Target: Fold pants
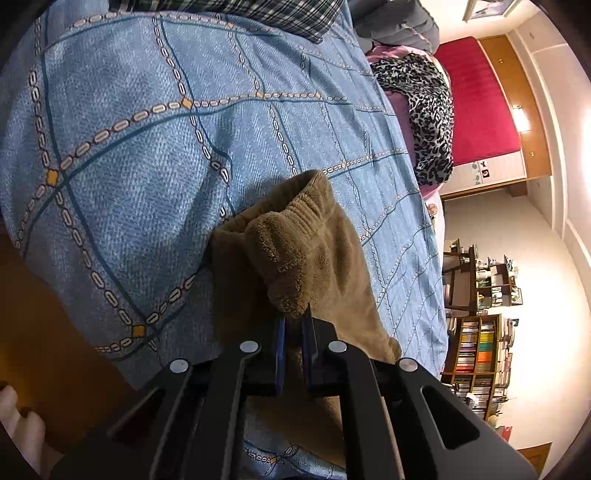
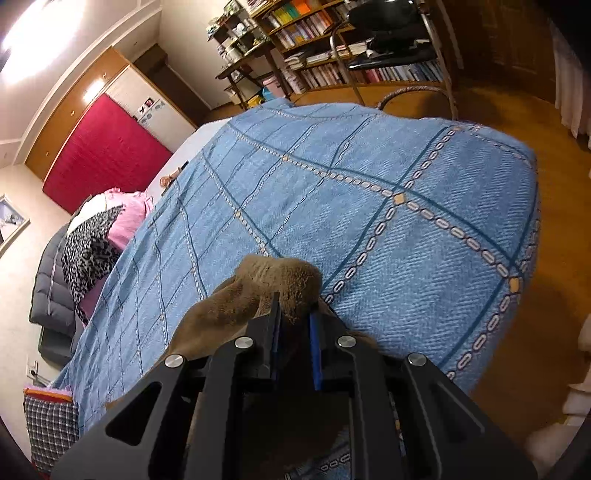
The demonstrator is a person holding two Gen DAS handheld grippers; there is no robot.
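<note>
The pants (image 1: 295, 251) are brown and fleecy with a ribbed elastic band. In the left wrist view my left gripper (image 1: 293, 325) is shut on a bunched fold of them, held just above the blue patterned bedspread (image 1: 147, 147). The cloth hangs down past the fingers. In the right wrist view my right gripper (image 2: 293, 317) is shut on another bunched part of the pants (image 2: 269, 284), also over the bedspread (image 2: 369, 221). The rest of the pants is hidden under both grippers.
A leopard-print cloth (image 1: 424, 110) and pink fabric (image 2: 129, 218) lie at the bed's far side. A plaid pillow (image 1: 258, 11) lies at one end. Bookshelves (image 1: 476, 354) and a chair (image 2: 399, 40) stand beyond the bed. The wooden floor (image 2: 517, 350) borders the bed's corner.
</note>
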